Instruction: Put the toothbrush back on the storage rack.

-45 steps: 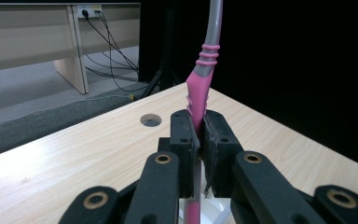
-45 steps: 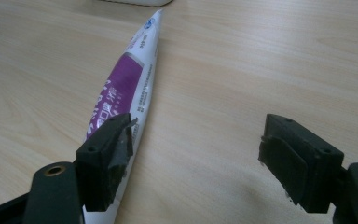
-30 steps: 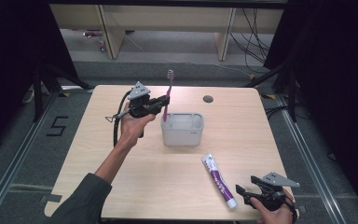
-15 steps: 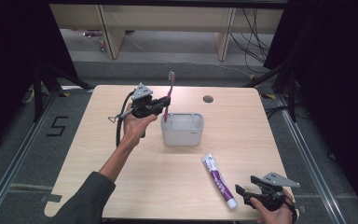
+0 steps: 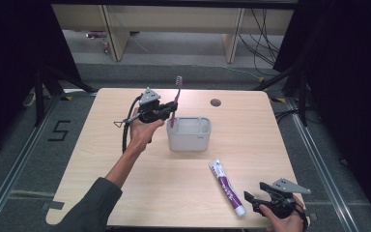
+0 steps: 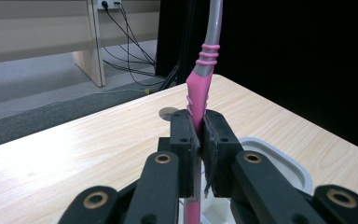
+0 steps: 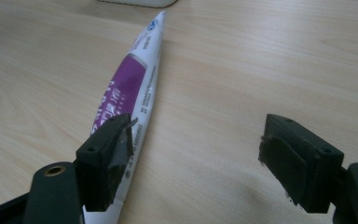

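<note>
- my left gripper [image 5: 166, 112] is clamped on the pink toothbrush [image 5: 175, 99]; in the left gripper view the two pads pinch the pink handle [image 6: 198, 100] tight, with the grey neck rising out of the top of the picture
- from above, the toothbrush stands nearly upright, bristle head on top, its lower end down at the left rim of the white holder [image 5: 189, 134], which sits around the middle of the table [image 5: 101, 145]
- against the frame a second ago i see almost no change here: same grip, brush at the same tilt, hand perhaps a touch nearer the holder, too slight for me to call
- my right gripper [image 5: 253, 202] rests at the near right corner of the table with its jaws wide apart and nothing between them
- in the right gripper view the toothpaste tube [image 7: 130, 93] lies flat on the wood, purple label up, passing just behind the left pad [image 7: 109, 158]; i cannot tell whether that pad touches it
- from above the tube [image 5: 226, 185] lies slanted between the holder and my right hand, where it lay a second ago; the right hand has not shifted either
</note>
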